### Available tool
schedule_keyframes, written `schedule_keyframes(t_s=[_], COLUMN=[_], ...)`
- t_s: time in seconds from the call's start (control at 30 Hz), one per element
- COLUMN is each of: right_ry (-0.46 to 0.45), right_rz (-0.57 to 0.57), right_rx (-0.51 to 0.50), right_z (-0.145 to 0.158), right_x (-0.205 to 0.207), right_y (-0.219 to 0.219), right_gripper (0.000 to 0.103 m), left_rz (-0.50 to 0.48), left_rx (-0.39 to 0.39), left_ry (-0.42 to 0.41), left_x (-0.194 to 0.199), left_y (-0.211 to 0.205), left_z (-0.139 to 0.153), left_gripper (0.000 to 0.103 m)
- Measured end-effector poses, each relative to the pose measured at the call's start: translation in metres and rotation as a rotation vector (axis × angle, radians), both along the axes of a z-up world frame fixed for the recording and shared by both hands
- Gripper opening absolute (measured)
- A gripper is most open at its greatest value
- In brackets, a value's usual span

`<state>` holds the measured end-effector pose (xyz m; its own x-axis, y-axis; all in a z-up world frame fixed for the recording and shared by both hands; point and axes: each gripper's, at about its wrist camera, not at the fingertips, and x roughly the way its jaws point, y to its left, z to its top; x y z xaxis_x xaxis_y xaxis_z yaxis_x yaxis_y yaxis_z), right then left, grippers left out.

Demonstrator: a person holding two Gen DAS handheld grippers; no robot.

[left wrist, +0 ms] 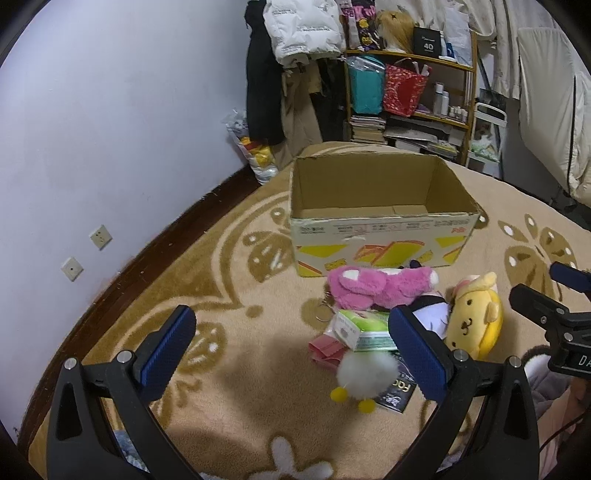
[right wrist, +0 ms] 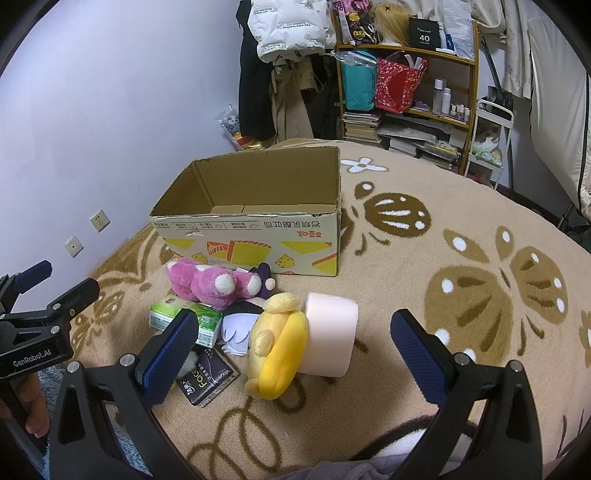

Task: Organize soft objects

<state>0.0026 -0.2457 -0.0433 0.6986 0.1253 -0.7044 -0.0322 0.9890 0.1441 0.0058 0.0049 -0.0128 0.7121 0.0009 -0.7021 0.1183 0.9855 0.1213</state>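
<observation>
Starting with both claws spread and empty, left claw (left wrist: 291,345) and right claw (right wrist: 293,345) hover near the soft pile just before the empty cardboard box (right wrist: 258,206). Best pinch the yellow plush (right wrist: 277,354) mid-body, then lift clear over the near wall.

Shelf (left wrist: 436,62) with red bag (left wrist: 402,88), white jacket (left wrist: 303,26), wall sockets (left wrist: 100,236).

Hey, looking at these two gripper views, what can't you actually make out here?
- Cardboard box floor: left wrist view, near wall hides most of it.
- Purple-and-white plush: right wrist view, yellow plush and pink plush cover most of it.
- Pink roll: absent from the left wrist view, behind the yellow plush.
</observation>
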Motion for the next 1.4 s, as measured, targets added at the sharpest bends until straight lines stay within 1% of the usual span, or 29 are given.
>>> schedule_keyframes(t_s=[0.07,0.23,0.37,0.53,0.63,0.77,0.87,1.0,1.03,1.2,1.27,1.4], right_ry=[0.0,0.012,0.04,0.081,0.093,0.106,0.128,0.156,0.161,0.192,0.201,0.206], right_rz=[0.015,0.035,0.041,0.049,0.05,0.041,0.03,0.016,0.014,0.025,0.034,0.041], right_rx=[0.013,0.03,0.039,0.06,0.079,0.111,0.132,0.159,0.163,0.169,0.166,0.159], right_z=[0.0,0.0,-0.003,-0.01,-0.012,-0.016,-0.021,-0.027,-0.029,-0.037,-0.04,-0.042], right_x=[0.0,0.004,0.008,0.016,0.021,0.026,0.031,0.037,0.038,0.044,0.047,0.048], right_y=[0.001,0.004,0.005,0.005,0.004,0.001,-0.002,-0.006,-0.006,-0.002,0.001,0.004], right_gripper=[0.103,0.103,0.103,0.102,0.097,0.095,0.089,0.086,0.083,0.073,0.065,0.063], left_rz=[0.001,-0.009,-0.007,-0.016,-0.03,-0.04,-0.046,-0.048,-0.047,-0.041,-0.05,-0.084], left_rx=[0.013,0.015,0.019,0.0,-0.015,-0.034,-0.044,-0.062,-0.071,-0.104,-0.107,-0.098], left_ry=[0.009,0.039,0.076,0.101,0.115,0.138,0.179,0.231,0.247,0.291,0.295,0.319], left_x=[0.001,0.005,0.013,0.021,0.028,0.039,0.046,0.052,0.054,0.061,0.063,0.067], left_y=[-0.002,-0.004,-0.005,-0.005,-0.008,-0.01,-0.011,-0.011,-0.011,-0.008,-0.011,-0.021], left_z=[-0.001,-0.002,-0.005,-0.008,-0.012,-0.019,-0.027,-0.037,-0.04,-0.051,-0.053,-0.061], left_gripper=[0.103,0.103,0.103,0.103,0.103,0.103,0.103,0.103,0.103,0.103,0.103,0.103])
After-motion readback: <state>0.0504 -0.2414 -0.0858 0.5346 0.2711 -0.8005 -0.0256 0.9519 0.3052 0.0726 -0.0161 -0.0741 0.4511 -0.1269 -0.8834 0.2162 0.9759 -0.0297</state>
